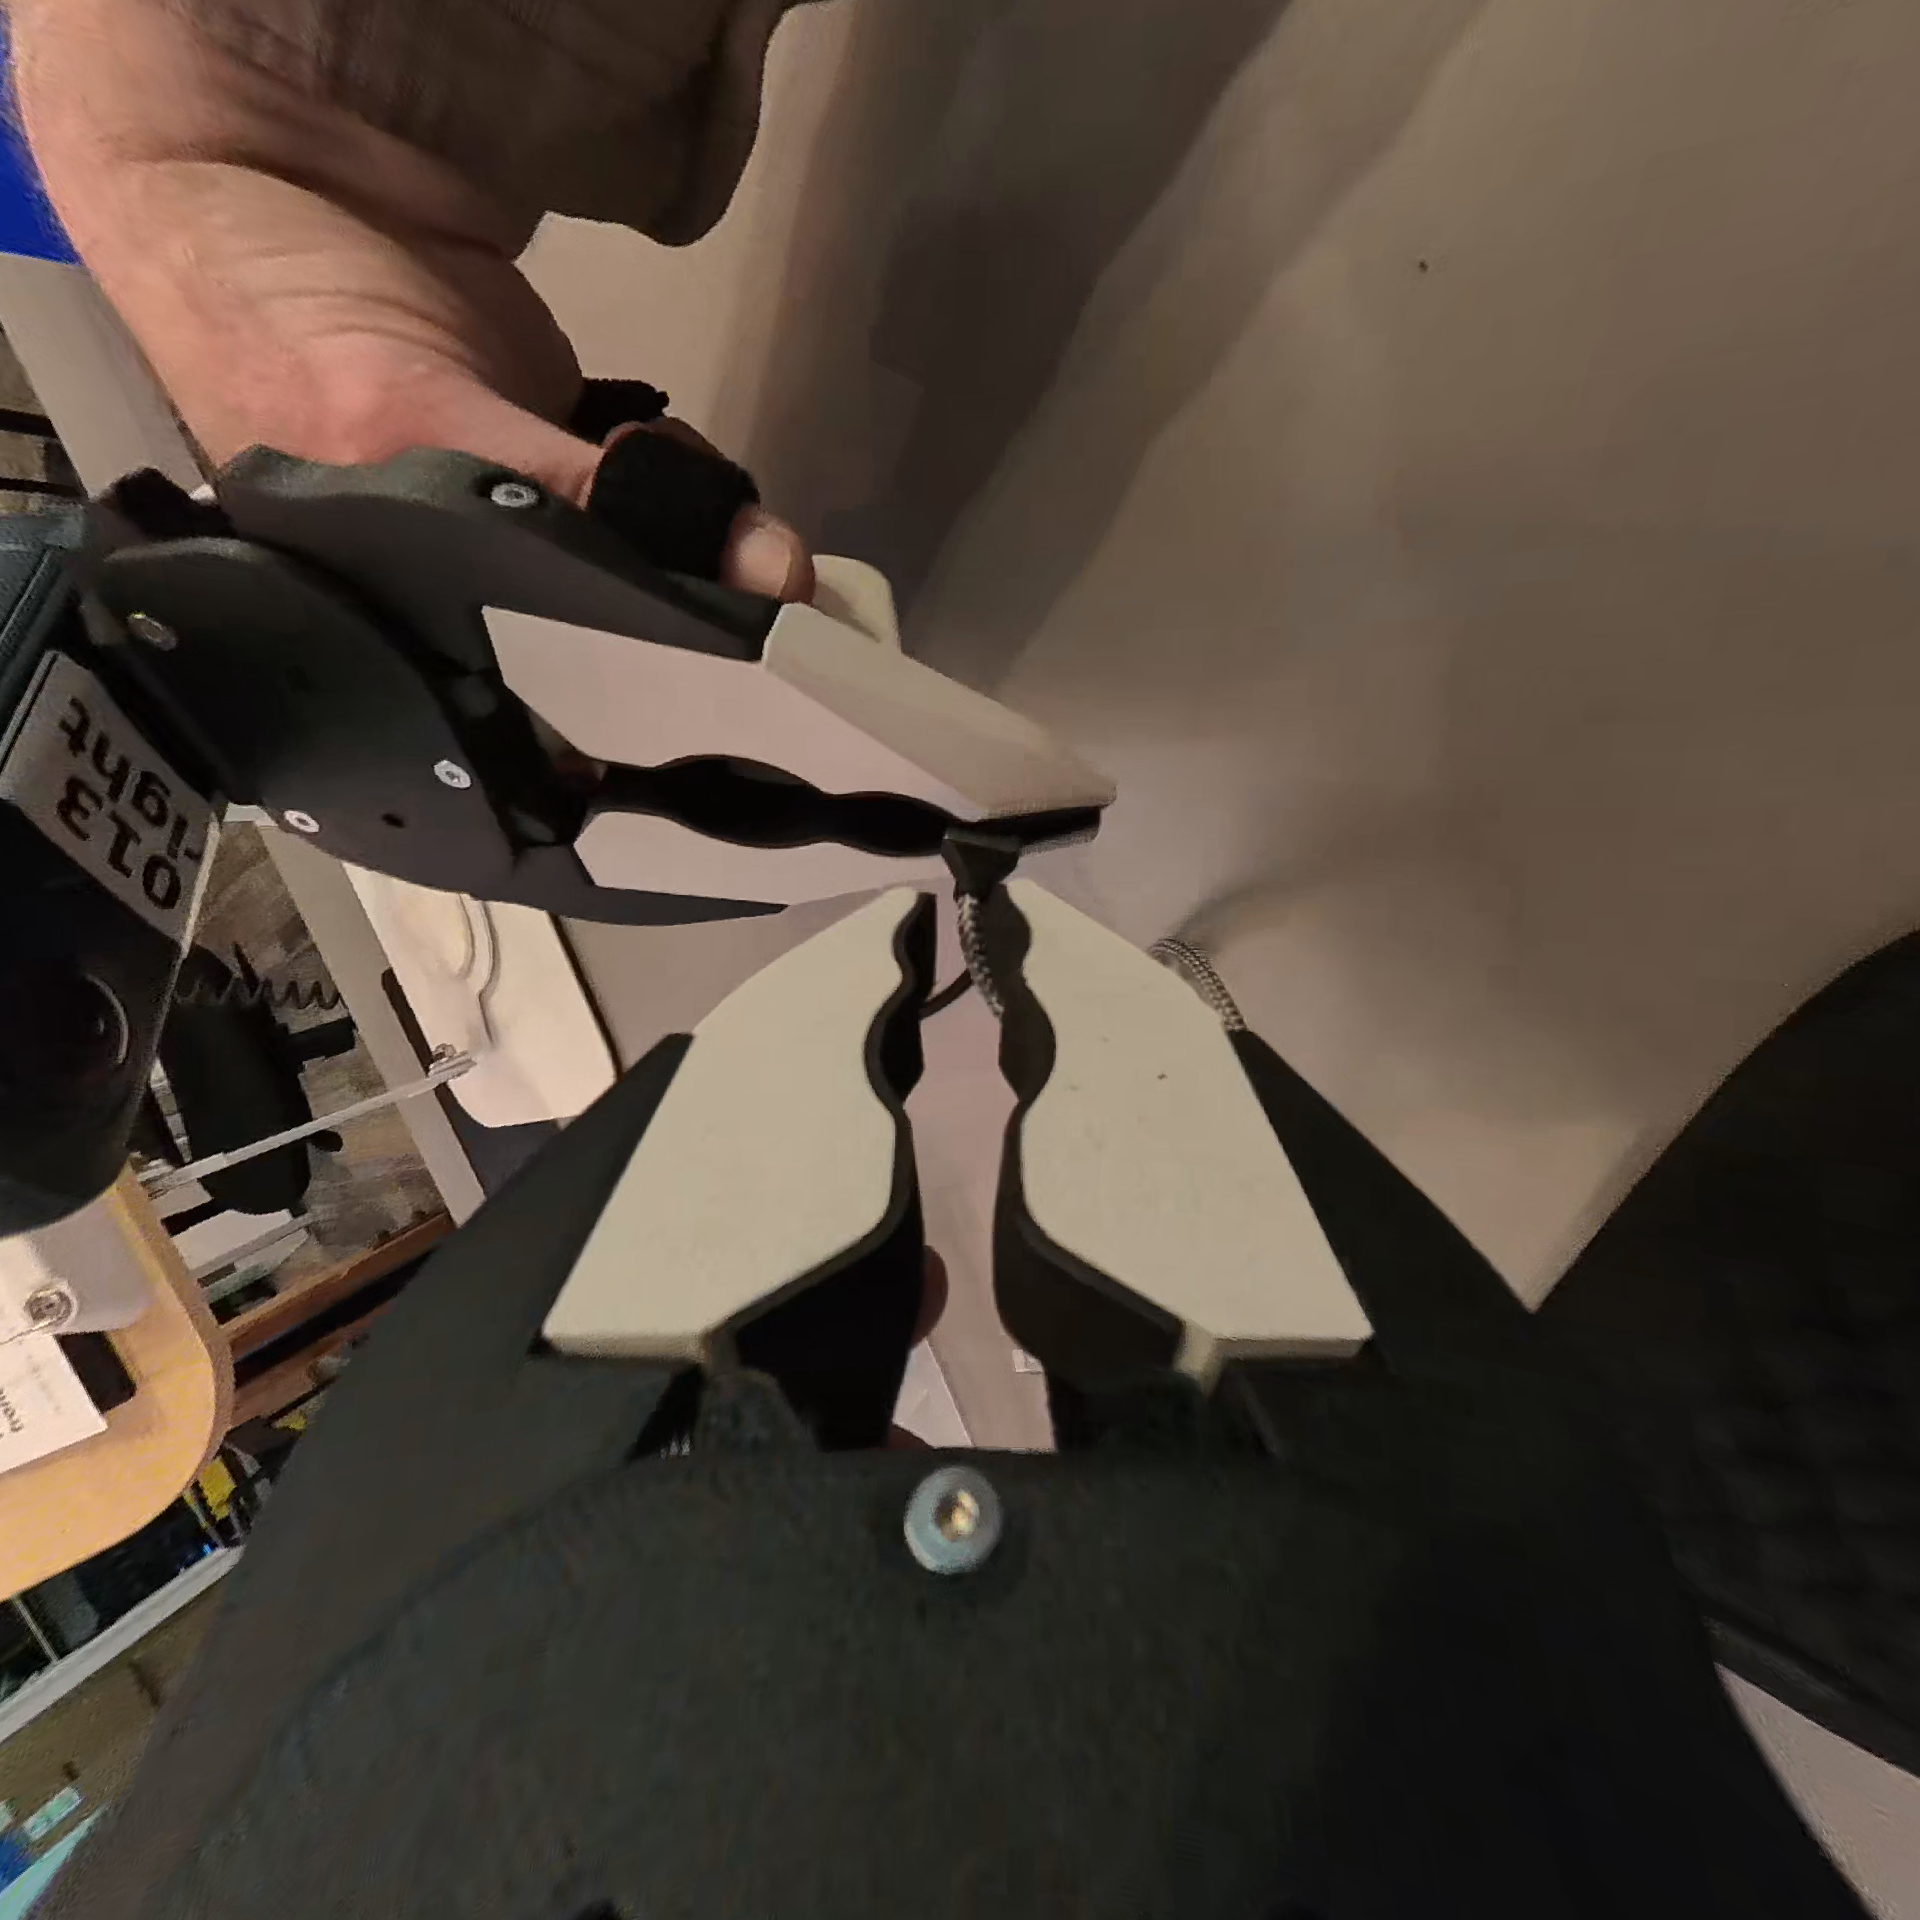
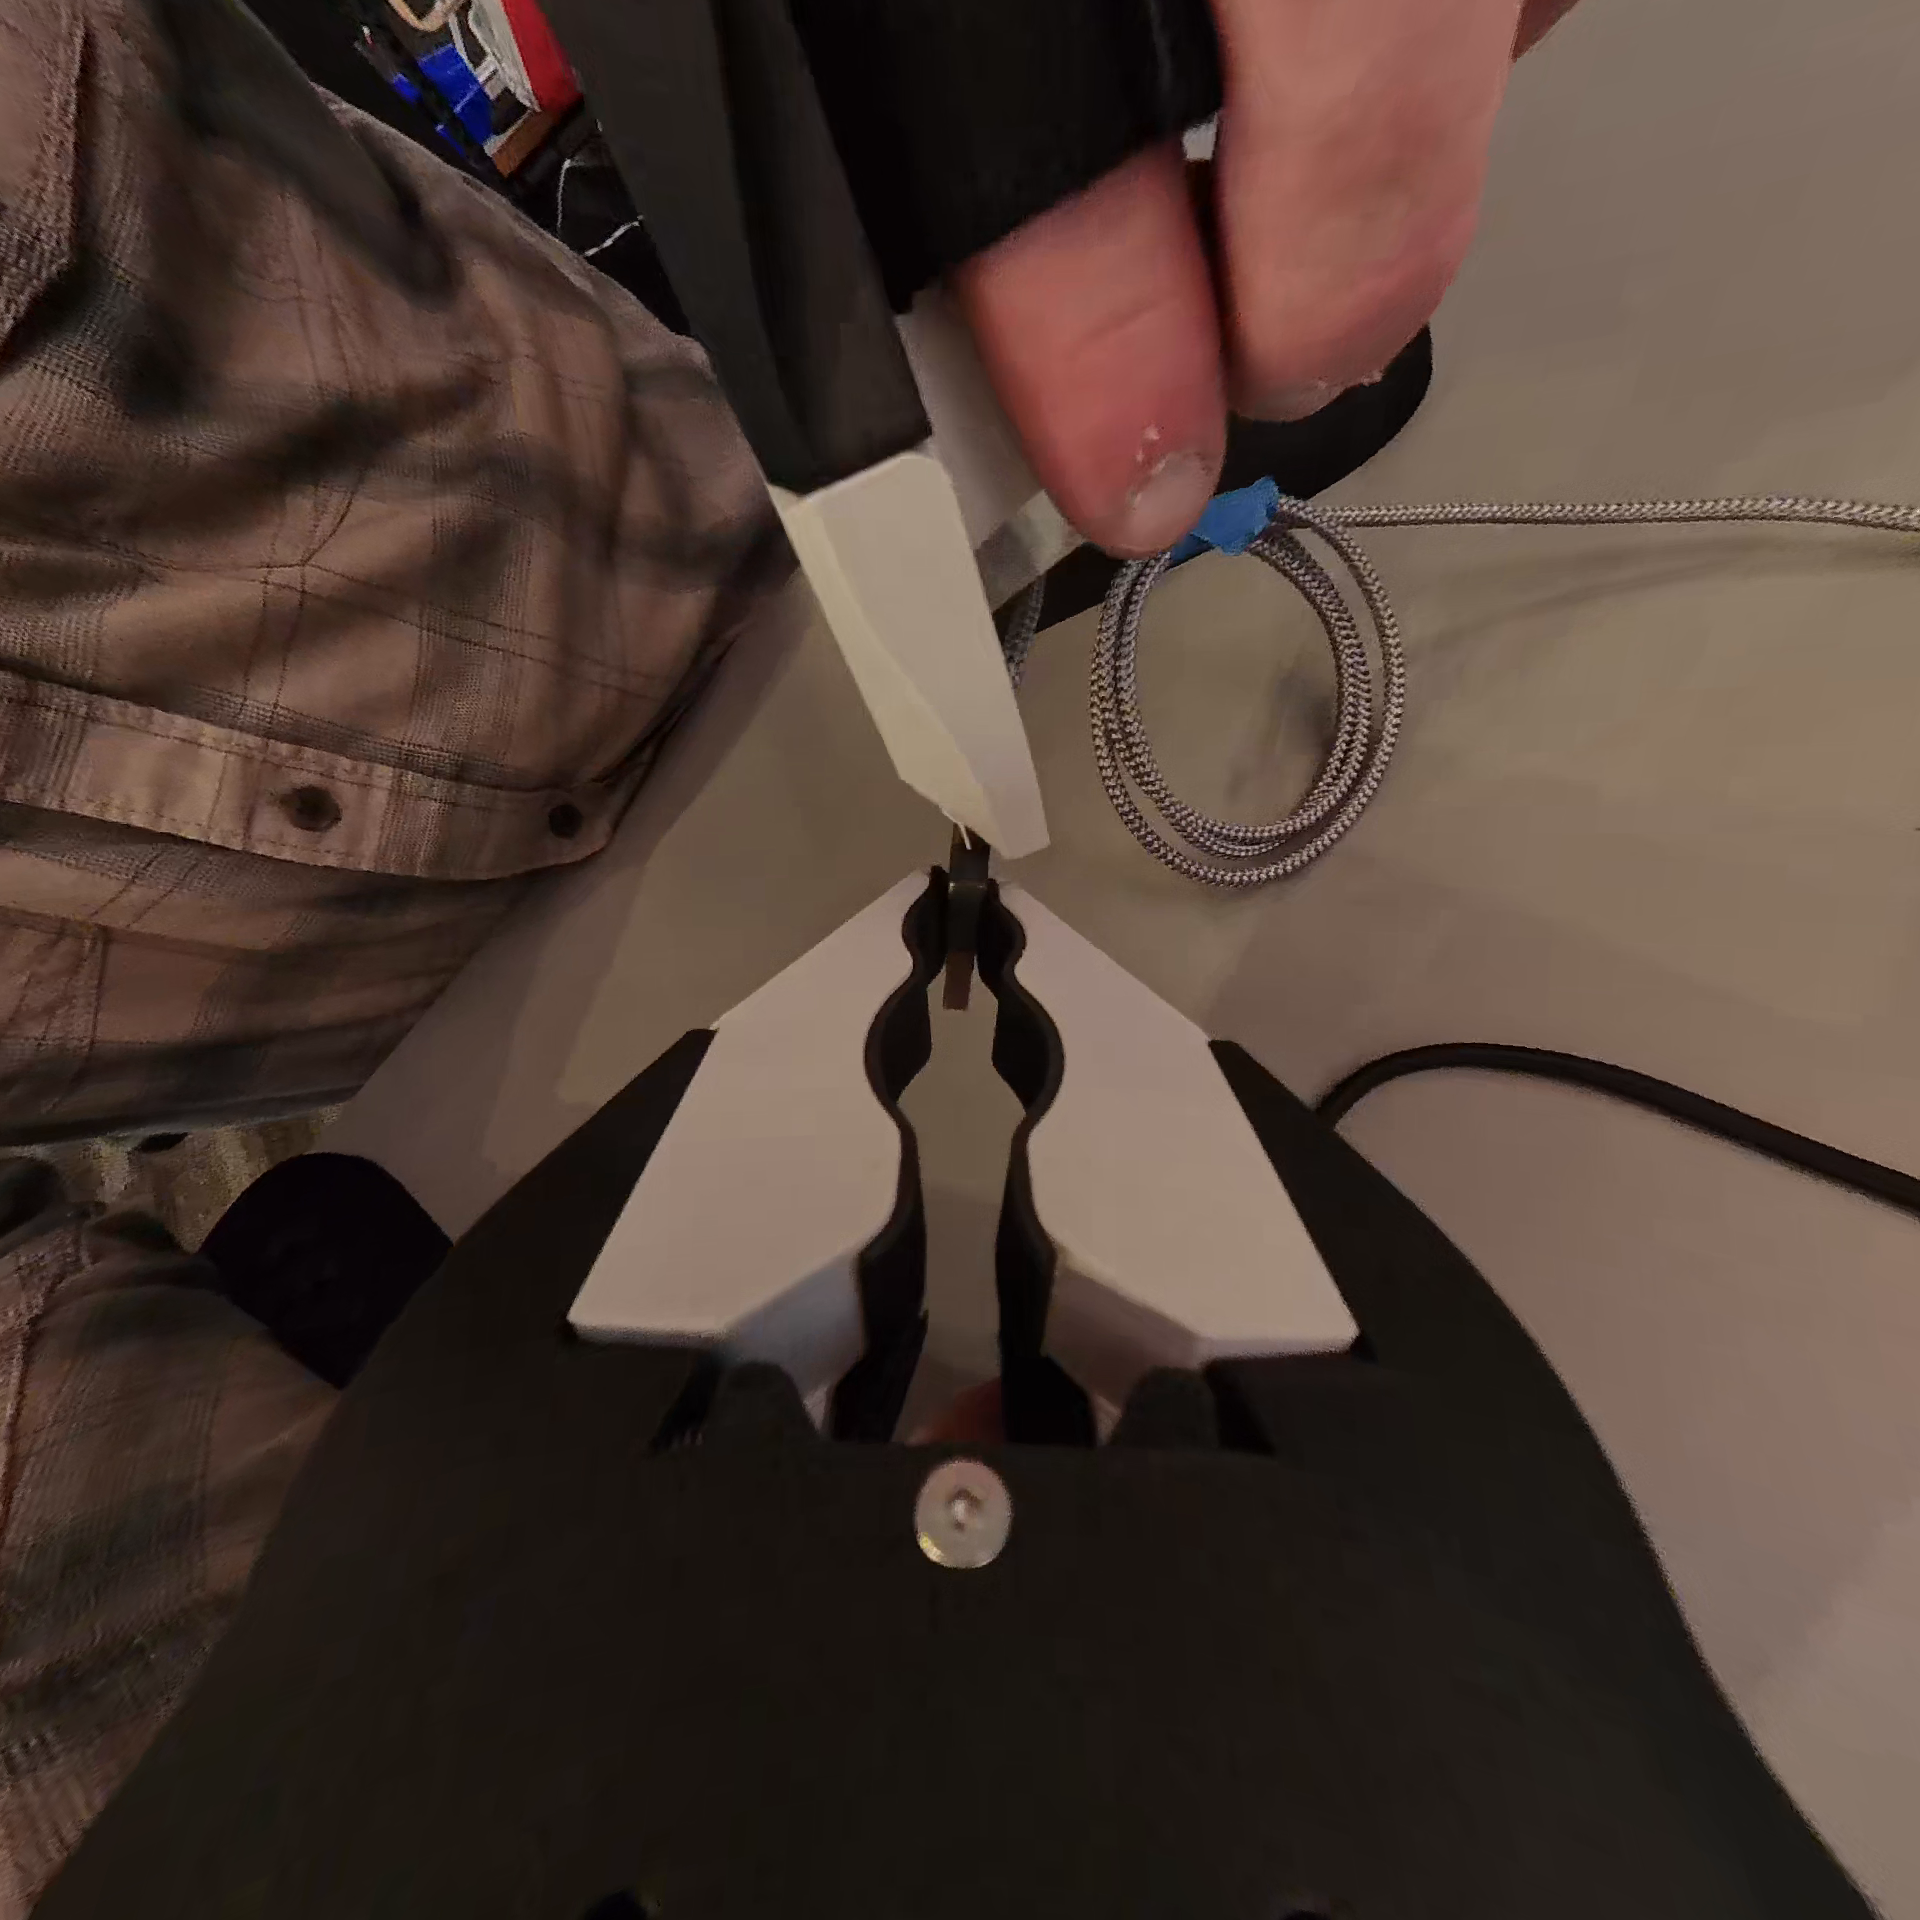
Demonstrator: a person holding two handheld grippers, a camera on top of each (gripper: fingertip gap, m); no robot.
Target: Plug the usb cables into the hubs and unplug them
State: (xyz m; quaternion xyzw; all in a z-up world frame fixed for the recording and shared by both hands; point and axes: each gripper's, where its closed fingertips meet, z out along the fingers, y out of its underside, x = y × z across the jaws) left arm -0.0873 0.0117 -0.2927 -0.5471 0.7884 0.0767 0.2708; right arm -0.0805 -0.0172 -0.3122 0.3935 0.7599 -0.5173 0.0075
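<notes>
We've got the R gripper [image 2: 961,894] pinched on the black USB plug [image 2: 958,940], plug sits right at its fingertips, metal end pointing back toward the cam. L gripper [image 1: 966,914] is closed down to a narrow gap around the braided cable [image 1: 985,961] just behind the plug; can't tell if pads actually bite it or just bracket it, view's too tight. The two tips are nearly touching. Rest of the cable lies coiled on the beige table [image 2: 1662,831], blue tape tab [image 2: 1231,525] on the coil, a black cable [image 2: 1610,1081] beside it. No hub visible in either cam.

Risks imo:
- Plug held only at the very tips, so it can twist or pop out under insertion load.
- Both grippers pulling apart would strain the cable/plug joint.
- Coil may snag and tug the plug off-axis.
</notes>
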